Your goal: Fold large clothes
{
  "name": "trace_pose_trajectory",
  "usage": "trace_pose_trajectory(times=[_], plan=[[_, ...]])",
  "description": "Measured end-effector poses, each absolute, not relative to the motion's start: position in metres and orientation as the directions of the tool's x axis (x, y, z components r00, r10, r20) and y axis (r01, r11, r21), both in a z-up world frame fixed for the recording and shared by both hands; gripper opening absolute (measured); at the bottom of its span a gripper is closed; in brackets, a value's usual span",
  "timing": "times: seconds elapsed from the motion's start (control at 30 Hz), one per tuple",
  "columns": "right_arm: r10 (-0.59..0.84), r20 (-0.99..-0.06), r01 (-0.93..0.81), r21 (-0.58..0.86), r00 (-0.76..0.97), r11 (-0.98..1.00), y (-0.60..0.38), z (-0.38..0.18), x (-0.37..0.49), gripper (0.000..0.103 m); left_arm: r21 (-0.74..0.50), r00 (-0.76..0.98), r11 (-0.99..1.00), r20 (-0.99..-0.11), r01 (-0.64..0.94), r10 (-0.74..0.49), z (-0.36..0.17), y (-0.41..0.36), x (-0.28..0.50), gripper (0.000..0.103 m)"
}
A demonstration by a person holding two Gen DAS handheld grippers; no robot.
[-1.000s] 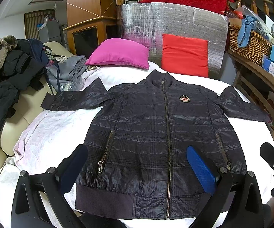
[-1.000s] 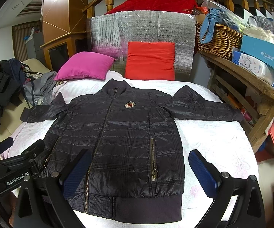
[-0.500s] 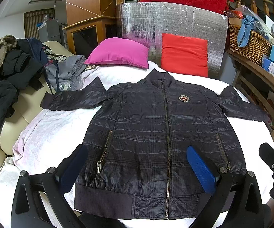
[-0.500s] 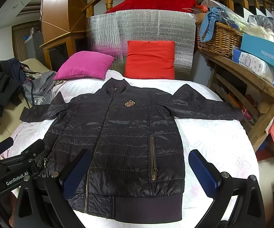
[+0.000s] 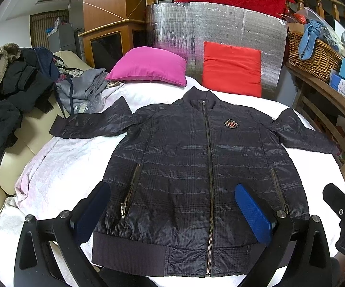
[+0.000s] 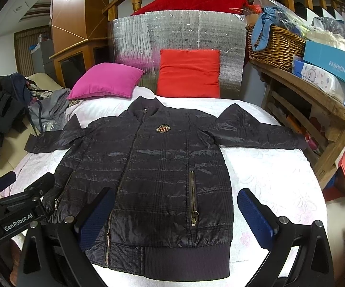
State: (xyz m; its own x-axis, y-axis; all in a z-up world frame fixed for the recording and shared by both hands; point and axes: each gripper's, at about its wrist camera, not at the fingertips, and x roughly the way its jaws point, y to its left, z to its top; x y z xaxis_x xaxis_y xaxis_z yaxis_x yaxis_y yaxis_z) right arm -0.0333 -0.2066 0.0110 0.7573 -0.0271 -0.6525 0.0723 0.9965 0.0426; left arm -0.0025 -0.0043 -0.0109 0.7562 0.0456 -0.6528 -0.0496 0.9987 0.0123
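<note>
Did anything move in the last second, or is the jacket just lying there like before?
Nothing visibly changed. The dark jacket lies flat and zipped on the white bed cover, sleeves spread out to both sides, exactly as before. The left gripper and the right gripper both hang open above the hem, touching nothing. The pink pillow and red pillow have not shifted either.

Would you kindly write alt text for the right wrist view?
A dark quilted jacket lies zipped and flat on a white bedspread, sleeves spread. The open right claw hovers over its hem; pink and red pillows sit behind.
</note>
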Motion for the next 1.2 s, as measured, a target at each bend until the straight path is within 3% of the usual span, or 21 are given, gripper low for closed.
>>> trace_pose_trajectory(times=[0.13,0.33,0.43,0.57,0.73,0.9,1.07,1.13,1.2], plan=[[0.038,-0.668,0.058,0.121,0.743,0.991,-0.222,0.003,-0.029,0.103,0.002,0.741,0.999,-0.67,-0.053,0.041,-0.019,-0.002,0.003,0.103],[0.338,-0.603,0.061,0.543,0.723,0.838,-0.31,-0.039,-0.017,0.103,0.007,0.677,0.997,-0.733,-0.077,0.057,-0.05,0.006,0.021,0.103],[0.387,-0.545,0.158,0.705,0.744,0.691,-0.38,-0.072,-0.006,0.103,0.012,0.642,0.995,-0.763,-0.1,0.073,-0.069,0.014,0.032,0.103],[0.37,-0.489,0.274,0.821,0.79,0.5,-0.464,-0.108,0.014,0.103,0.014,0.61,0.991,-0.787,-0.134,0.094,-0.088,0.02,0.046,0.103],[0.301,-0.458,0.36,0.873,0.836,0.33,-0.554,-0.136,0.058,0.101,0.01,0.593,0.988,-0.799,-0.153,0.1,-0.103,0.019,0.063,0.103],[0.244,-0.514,0.452,0.851,0.823,0.268,-0.608,-0.161,0.117,0.077,0.005,0.573,0.985,-0.813,-0.17,0.103,-0.118,0.02,0.083,0.103],[0.205,-0.565,0.511,0.818,0.799,0.264,-0.634,-0.176,0.162,0.076,-0.002,0.561,0.983,-0.822,-0.181,0.101,-0.131,0.024,0.098,0.103],[0.183,-0.59,0.541,0.801,0.786,0.258,-0.64,-0.182,0.175,0.066,-0.012,0.562,0.983,-0.822,-0.182,0.094,-0.133,0.025,0.101,0.103],[0.165,-0.623,0.572,0.773,0.764,0.274,-0.645,-0.186,0.187,0.049,-0.016,0.566,0.984,-0.82,-0.178,0.089,-0.135,0.026,0.102,0.103]])
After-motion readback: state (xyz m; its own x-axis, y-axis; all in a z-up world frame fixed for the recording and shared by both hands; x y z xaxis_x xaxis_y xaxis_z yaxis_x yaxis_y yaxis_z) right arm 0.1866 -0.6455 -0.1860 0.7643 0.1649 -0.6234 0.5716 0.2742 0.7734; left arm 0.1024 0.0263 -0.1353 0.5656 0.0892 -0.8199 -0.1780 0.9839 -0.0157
